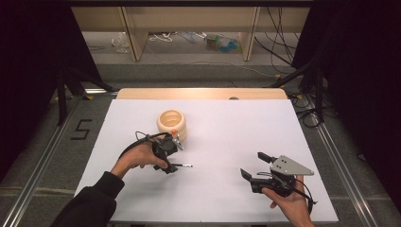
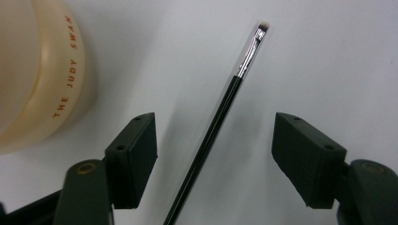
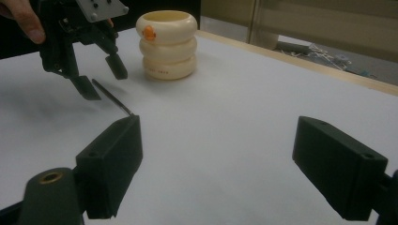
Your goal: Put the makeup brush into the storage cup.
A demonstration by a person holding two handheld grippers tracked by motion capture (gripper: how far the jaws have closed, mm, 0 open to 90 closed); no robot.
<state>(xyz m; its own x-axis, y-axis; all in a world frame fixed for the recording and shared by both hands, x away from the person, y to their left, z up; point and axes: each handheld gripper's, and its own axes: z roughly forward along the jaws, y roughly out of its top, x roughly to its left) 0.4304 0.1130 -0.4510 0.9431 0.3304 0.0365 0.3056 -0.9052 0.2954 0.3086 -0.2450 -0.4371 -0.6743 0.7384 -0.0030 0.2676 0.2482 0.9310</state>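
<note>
Left gripper [image 2: 213, 154] hung released, jaws straddling the brush [image 2: 220, 112] lying flat on the table [image 1: 227, 127]; right gripper [image 3: 216, 164] likewise released, well apart.
Brush judged light, thin, stiff, prone to roll; best hold is the black handle, clear of the bristles. Left gripper view resolved ferrule and tip; high view, blurred, probably showed the pot [image 1: 171, 124] just beyond.

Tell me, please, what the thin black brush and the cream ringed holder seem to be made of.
Thin black brush: the handle looks like glossy lacquered wood or plastic, by its light streak; the bright ferrule looks like polished metal; the small tip looks like bristle. Cream ringed holder: likely glazed ceramic or smooth plastic, by its soft even sheen and printed orange lettering. The pictures cannot settle which.
</note>
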